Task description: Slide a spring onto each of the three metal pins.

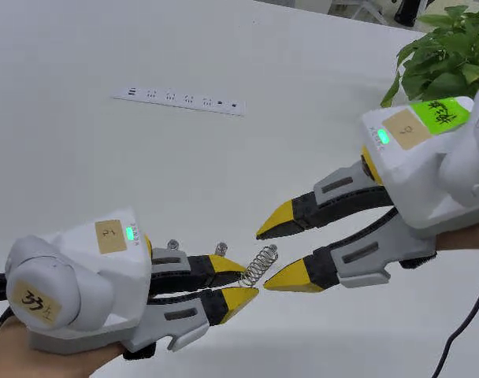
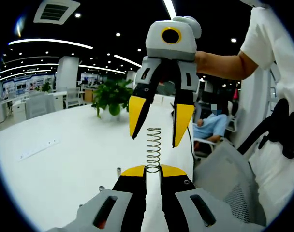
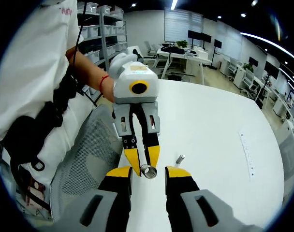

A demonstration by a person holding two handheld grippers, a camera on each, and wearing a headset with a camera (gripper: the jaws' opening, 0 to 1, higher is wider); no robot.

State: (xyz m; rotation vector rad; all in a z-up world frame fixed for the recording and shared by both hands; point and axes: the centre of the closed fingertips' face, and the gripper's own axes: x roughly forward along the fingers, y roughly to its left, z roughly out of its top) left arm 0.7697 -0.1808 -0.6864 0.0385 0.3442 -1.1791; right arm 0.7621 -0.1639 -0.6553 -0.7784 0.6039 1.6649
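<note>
A small coil spring point(image 1: 258, 265) is held in the air, with my left gripper point(image 1: 246, 281) shut on its near end. My right gripper point(image 1: 265, 258) stands open, and its yellow fingertips point(image 1: 272, 227) flank the spring's far end without closing on it. In the left gripper view the spring point(image 2: 153, 147) rises from the shut left gripper point(image 2: 153, 170) towards the open right gripper point(image 2: 154, 139). In the right gripper view the spring point(image 3: 148, 170) shows end-on between the open right gripper point(image 3: 149, 172) and the left gripper point(image 3: 144, 166). Two metal pins point(image 1: 173, 245) point(image 1: 220, 249) stand on the white table behind the left gripper.
A white power strip point(image 1: 180, 100) lies further back on the table point(image 1: 82, 173). A potted plant point(image 1: 444, 47) stands at the far right. A black cable point(image 1: 460, 331) hangs at the lower right. A grey mesh chair point(image 3: 84, 159) sits beside the table edge.
</note>
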